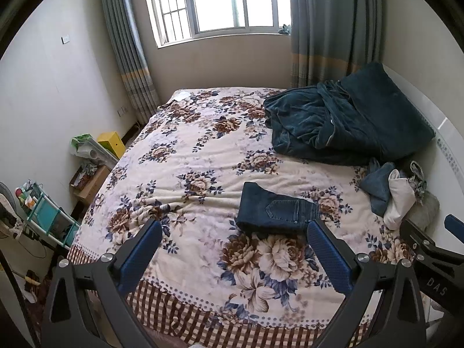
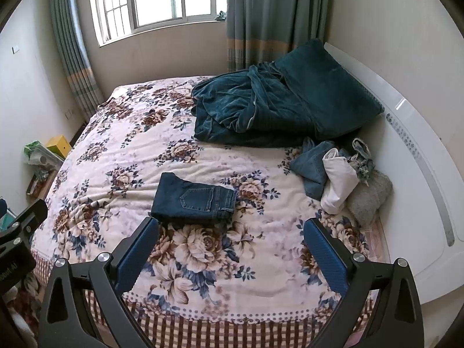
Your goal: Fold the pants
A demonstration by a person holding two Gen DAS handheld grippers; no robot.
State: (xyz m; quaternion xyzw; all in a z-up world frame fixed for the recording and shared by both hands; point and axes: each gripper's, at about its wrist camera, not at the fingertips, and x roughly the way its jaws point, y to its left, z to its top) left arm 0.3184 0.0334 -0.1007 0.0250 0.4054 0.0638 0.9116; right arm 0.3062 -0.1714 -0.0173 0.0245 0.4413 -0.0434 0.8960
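Dark blue jeans [image 1: 275, 210] lie folded into a small rectangle on the floral bedspread [image 1: 188, 156], back pocket up. They also show in the right wrist view [image 2: 194, 200]. My left gripper [image 1: 235, 232] is open and empty, held above the bed's near edge, its right finger just in front of the jeans. My right gripper [image 2: 232, 229] is open and empty, also near the bed's front edge, with the jeans just beyond its left finger. The right gripper's body shows at the right edge of the left wrist view [image 1: 435, 249].
A dark teal blanket and pillow [image 2: 284, 101] lie heaped at the bed's far right. A pile of clothes [image 2: 336, 174], blue, white and grey, lies by the white headboard [image 2: 420, 150]. Boxes and a shelf [image 1: 49, 214] stand on the floor at left.
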